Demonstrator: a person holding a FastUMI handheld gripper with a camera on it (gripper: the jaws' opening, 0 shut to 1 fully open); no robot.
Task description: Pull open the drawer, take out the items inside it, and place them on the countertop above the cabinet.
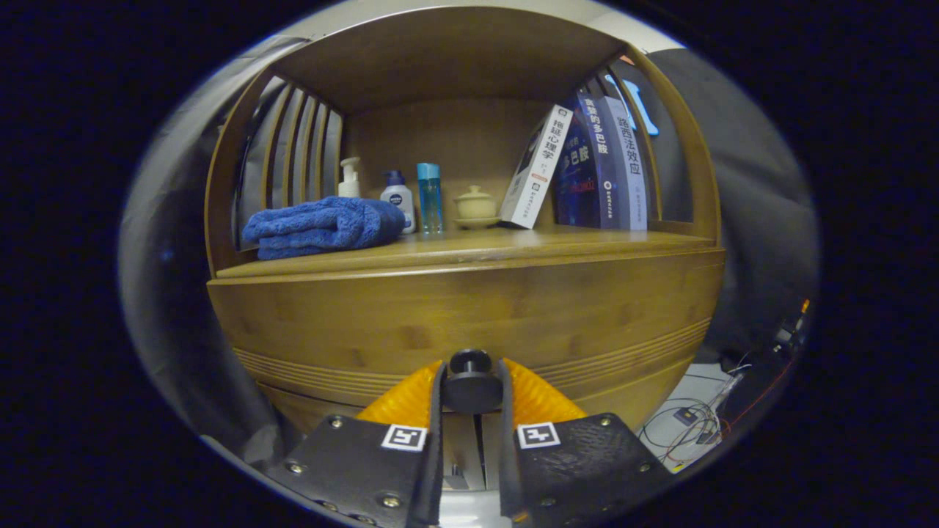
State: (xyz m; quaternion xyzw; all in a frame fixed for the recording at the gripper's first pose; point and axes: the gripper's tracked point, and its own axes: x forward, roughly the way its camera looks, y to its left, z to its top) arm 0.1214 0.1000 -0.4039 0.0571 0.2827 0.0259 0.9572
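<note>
Gripper view. Gripper (471, 389) at bottom centre, two black fingers (437, 411) with orange backing, nearly closed around a round black drawer knob (470, 381); both inner faces press the knob's sides, so it has hold of it. Square marker tags sit on the black finger plates lower down.

Knob sits on the drawer front (469, 323), a wide bamboo-coloured panel across the middle of the frame, with grooved lines along its lower part. Drawer looks closed or barely out (cannot tell which from this angle); contents hidden.

Above the drawer front, the countertop (528, 246) runs left to right across mid-frame, same wood, smooth. On it, left: a folded blue towel (323, 226). Just right of the towel, toward the back: a white pump bottle (350, 178), a white bottle with dark cap (398, 198), a clear blue bottle (430, 198). Centre: small cream lidded cup on a saucer (475, 206). Right of centre: a white book (537, 167) leaning right against upright dark books (601, 165).

Cabinet has a wooden back panel, a top shelf board in the upper frame, slatted sides at upper left and upper right.

Room: grey cloth at both sides of the cabinet. Lower right of the frame: pale floor with loose cables (697, 425) and some small gear, dimly lit.
</note>
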